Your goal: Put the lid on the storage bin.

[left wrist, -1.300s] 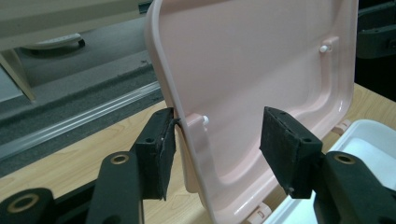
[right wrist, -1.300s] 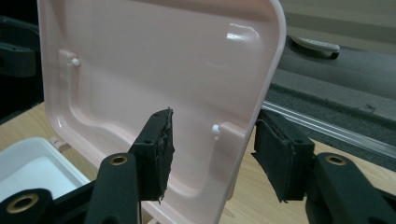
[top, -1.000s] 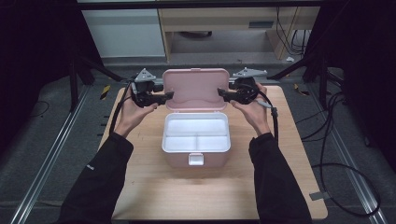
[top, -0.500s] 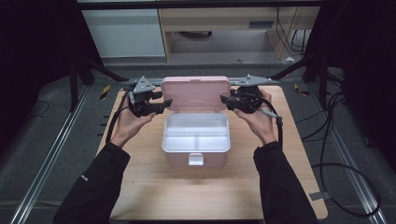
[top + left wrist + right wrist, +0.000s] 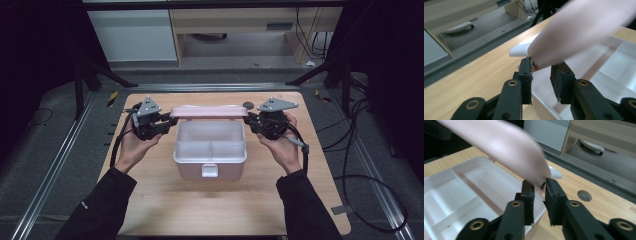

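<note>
the pink lid (image 5: 207,111) is blurred in both gripper views, half-raised over the white lunch box (image 5: 210,149) mid-table. left gripper (image 5: 167,122) and right gripper (image 5: 248,120) have just been closing and each pinches a lid end.

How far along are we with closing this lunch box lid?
Done: both grippers, left and right, grip the pink lid at its ends, their jaws having just been closing. In hand: the lid is roughly halfway down. Left: lowering it onto the white tray and fastening the front latch.
</note>
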{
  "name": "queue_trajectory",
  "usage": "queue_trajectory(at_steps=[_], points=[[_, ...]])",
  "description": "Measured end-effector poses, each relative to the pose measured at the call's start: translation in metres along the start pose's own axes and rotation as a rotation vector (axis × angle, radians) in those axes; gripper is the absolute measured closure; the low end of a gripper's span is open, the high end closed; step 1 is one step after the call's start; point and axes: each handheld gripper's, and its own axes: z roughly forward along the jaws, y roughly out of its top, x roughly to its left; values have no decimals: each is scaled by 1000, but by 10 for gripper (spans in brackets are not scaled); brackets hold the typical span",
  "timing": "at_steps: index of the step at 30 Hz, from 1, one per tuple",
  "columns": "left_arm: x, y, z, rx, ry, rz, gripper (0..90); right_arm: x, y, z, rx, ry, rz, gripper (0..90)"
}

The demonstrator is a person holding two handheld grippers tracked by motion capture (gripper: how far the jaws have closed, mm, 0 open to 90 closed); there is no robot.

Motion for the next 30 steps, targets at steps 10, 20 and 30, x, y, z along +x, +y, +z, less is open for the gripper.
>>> queue_trajectory(at_steps=[10, 20, 30], points=[[-14, -27, -9, 33, -48, -32, 690, 13, -31, -14, 13, 56, 5, 736], [-16, -66, -20, 82, -25, -64, 601, 15, -59, -16, 68, 47, 10, 639], [0, -119, -22, 152, 21, -166, 548, 7, -84, -31, 85, -8, 45, 496]])
